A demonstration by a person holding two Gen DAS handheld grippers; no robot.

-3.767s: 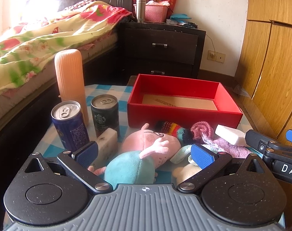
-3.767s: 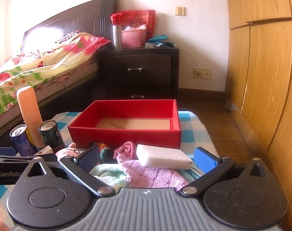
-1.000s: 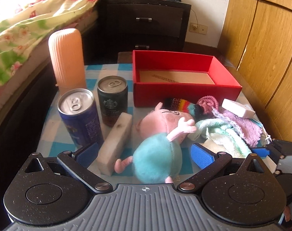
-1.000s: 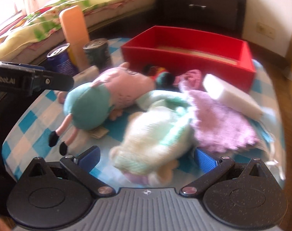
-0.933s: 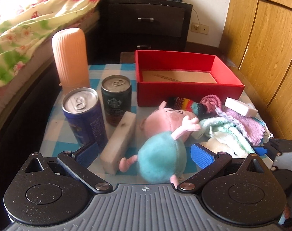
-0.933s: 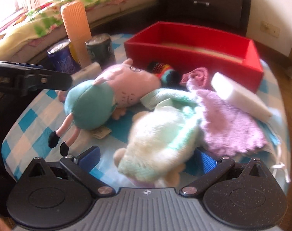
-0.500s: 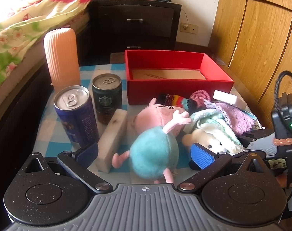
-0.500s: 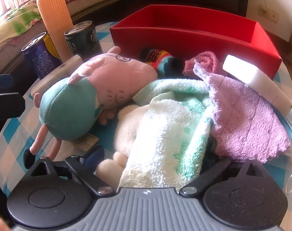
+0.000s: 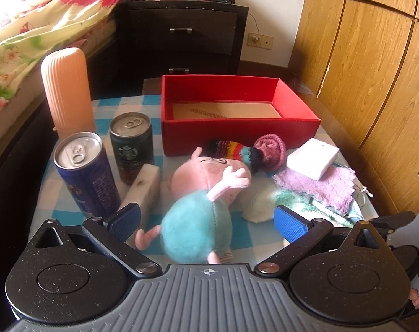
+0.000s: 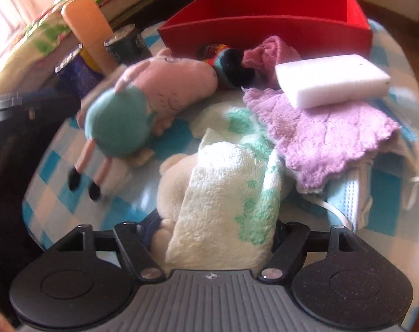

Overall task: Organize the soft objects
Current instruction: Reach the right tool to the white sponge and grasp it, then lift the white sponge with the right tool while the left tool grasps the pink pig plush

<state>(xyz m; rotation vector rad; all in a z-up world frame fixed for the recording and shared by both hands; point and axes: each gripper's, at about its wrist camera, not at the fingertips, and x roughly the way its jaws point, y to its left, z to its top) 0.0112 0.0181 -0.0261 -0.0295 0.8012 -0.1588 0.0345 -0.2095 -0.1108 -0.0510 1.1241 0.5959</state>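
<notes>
- Cans first, far left: a blue can (image 9: 83,174) and a dark Starbucks can (image 9: 132,144) stand upright in front of a ribbed peach cylinder (image 9: 67,90). All hard and smooth, so I'd guess they stay out of the sorting.
- Sponge block (image 9: 143,186), off-white and a bit grubby, leans by the cans. It's squishy, so it probably counts as soft.
- Left claw (image 9: 206,222) hangs wide open with nothing in it, right over the pig plush (image 9: 201,207). Its teal belly is round and fuzzy, its head pink.
- Right claw (image 10: 209,235) has closed in on the white-and-green towel (image 10: 231,193), thick loopy terry draped over a cream plush (image 10: 172,177). The pads are buried in the fabric, so the grip looks snug, though I can't see how much it's got.
- If lifting, I'd go slow and straight up. The towel lies partly under the purple cloth (image 10: 320,132), which carries a white foam block (image 10: 331,80). A yank could drag both along.
- A striped knit thing (image 9: 231,149) and a pink knit roll (image 9: 270,146) lie against the front wall of the red box (image 9: 237,135).
- That box is cardboard, empty, at the back of the checked tabletop (image 9: 104,105). Seems the obvious drop spot.
- Face masks (image 10: 347,193) peek out at the right edge.
</notes>
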